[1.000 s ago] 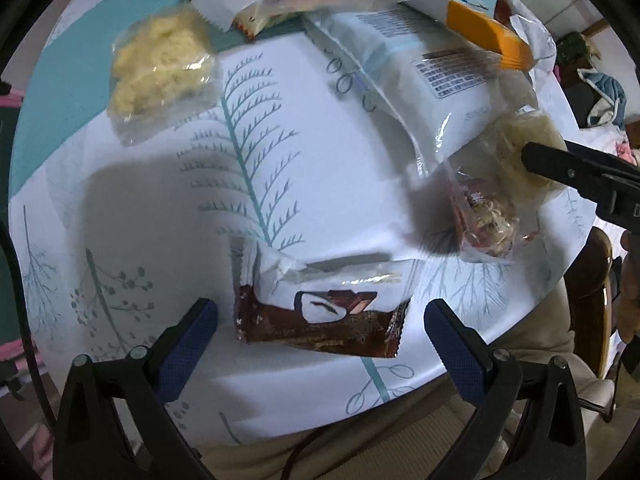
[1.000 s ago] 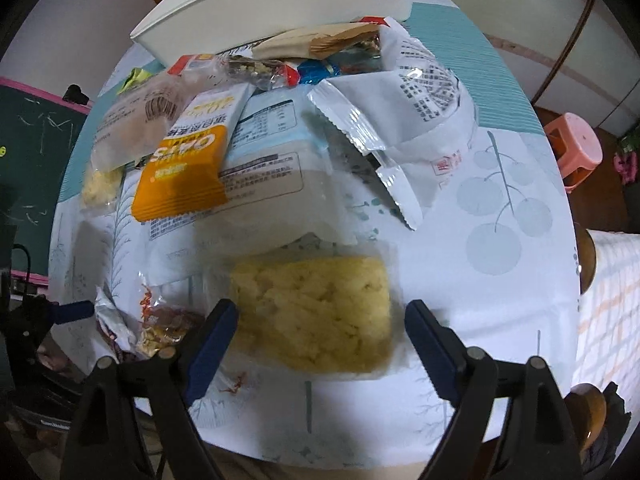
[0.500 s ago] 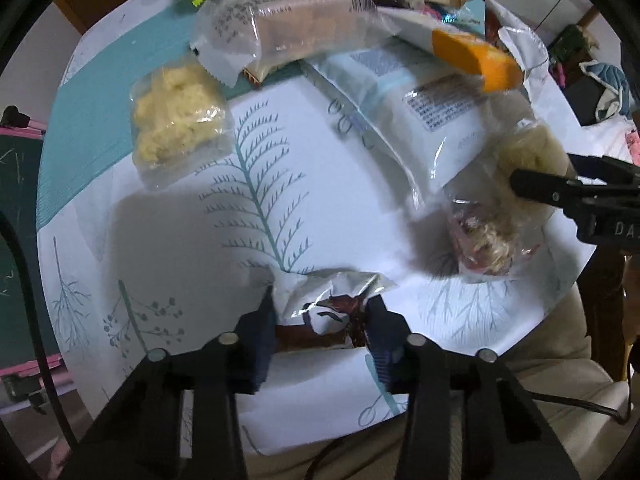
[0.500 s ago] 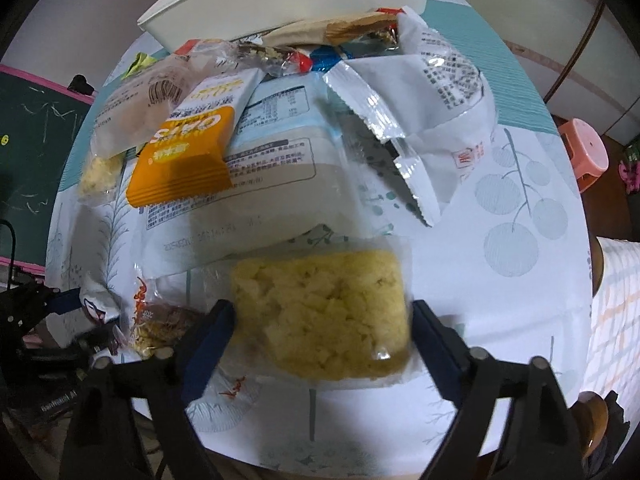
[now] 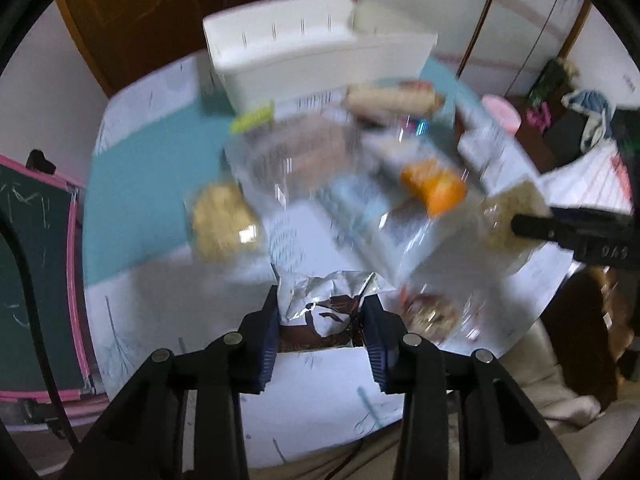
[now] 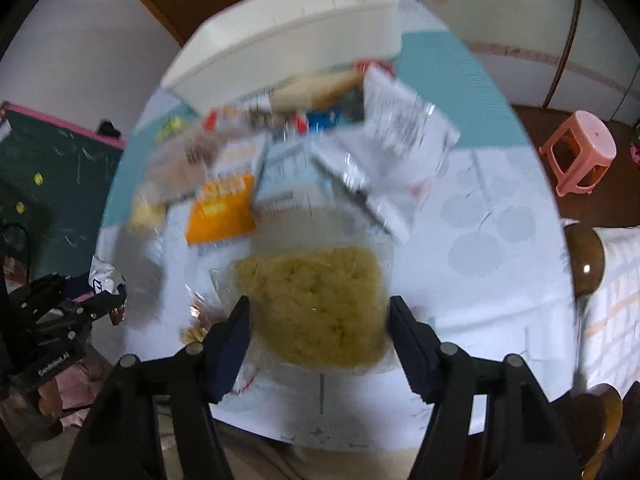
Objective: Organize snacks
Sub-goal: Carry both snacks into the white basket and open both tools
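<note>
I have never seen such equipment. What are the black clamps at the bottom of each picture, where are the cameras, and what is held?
No robot here: a person holds a hand gripper in each hand, and each carries a fisheye camera looking along its two fingers.

The left gripper is shut on a brown wrapper. The right gripper has its fingers on both sides of a clear pack of yellow snack; blur hides whether they press it.

On the round table lie more snacks, among them an orange packet. Behind them stands a white bin. Both pictures are blurred.
</note>
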Demonstrator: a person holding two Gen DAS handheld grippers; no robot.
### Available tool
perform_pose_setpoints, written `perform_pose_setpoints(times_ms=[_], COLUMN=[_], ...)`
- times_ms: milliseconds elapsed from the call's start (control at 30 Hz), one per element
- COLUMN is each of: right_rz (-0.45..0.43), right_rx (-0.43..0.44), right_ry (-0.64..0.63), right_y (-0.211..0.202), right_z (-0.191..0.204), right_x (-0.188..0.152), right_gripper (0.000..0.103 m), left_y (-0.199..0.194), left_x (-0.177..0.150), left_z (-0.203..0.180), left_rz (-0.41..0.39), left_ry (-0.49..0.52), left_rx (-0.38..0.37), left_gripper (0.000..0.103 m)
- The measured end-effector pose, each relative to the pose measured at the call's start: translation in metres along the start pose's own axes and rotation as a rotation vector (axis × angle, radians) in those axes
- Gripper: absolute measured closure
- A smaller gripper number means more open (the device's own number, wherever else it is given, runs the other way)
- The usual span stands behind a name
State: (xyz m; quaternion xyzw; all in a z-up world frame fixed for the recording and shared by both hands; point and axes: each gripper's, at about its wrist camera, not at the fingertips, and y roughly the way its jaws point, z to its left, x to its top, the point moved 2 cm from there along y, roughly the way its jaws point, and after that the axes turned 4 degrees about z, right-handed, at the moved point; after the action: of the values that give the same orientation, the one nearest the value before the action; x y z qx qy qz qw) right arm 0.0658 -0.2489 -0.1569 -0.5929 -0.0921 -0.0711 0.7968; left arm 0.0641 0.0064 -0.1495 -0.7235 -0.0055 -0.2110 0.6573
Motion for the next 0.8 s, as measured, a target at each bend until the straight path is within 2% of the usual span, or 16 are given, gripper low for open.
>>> perform_pose_setpoints(times_ms=[67,167,300,400,500,600,700,733,767,800], right_rz=[-0.038,-0.104,-0.219,-0.322,-0.388,-0.441,-0.447,-0.424,-0.404,-0.382], right_rx=[0.02,0.023,-0.002,-0.04,-0.064,-0.105,-0.137,-0.138,-0.14,-0.142], right_ry=[0.0,-0.035,-0.078,-0.091,-0.076,-0.063,-0.055,-0.052,-0.049,-0.043], right_y=[-0.017,-0.042,-0.073,-0.089,-0.095,-0.089,-0.068,-0.057,-0.05,-0.04], right_z=[0.003,0.014,0.033,0.053,0.064,0.075,0.081,0.08,0.08,0.079], right_x=[0.007,0.023,0.067,0.116,0.161,0.208,0.249,0.26,0.268,0.275], right_gripper=[0.037,0.038,0.038,0.037,0.037,0.037,0.034,0.032,0.032,0.032], left_y=[-0.017,-0.053,-0.09,-0.109,-0.112,-0.101,-0.083,-0.079,-0.07,-0.063], left_x=[0.012,0.035,0.092,0.141,0.192,0.24,0.281,0.288,0.299,0.304], left_z=[-0.004,0.013,0.014,0.018,0.03,0.044,0.057,0.061,0.067,0.071], left_rz=[-0.047,-0.122,-0.215,-0.289,-0.322,-0.323,-0.333,-0.338,-0.339,-0.333], left_ry=[0.003,0.03,0.053,0.05,0.007,-0.051,-0.1,-0.115,-0.137,-0.152], left_rx=[-0.007,0.002,0.037,0.083,0.096,0.098,0.122,0.118,0.1,0.089], left_gripper=[0.067,0.067,0.067,0.067,0.067,0.067,0.063,0.051,0.023,0.009])
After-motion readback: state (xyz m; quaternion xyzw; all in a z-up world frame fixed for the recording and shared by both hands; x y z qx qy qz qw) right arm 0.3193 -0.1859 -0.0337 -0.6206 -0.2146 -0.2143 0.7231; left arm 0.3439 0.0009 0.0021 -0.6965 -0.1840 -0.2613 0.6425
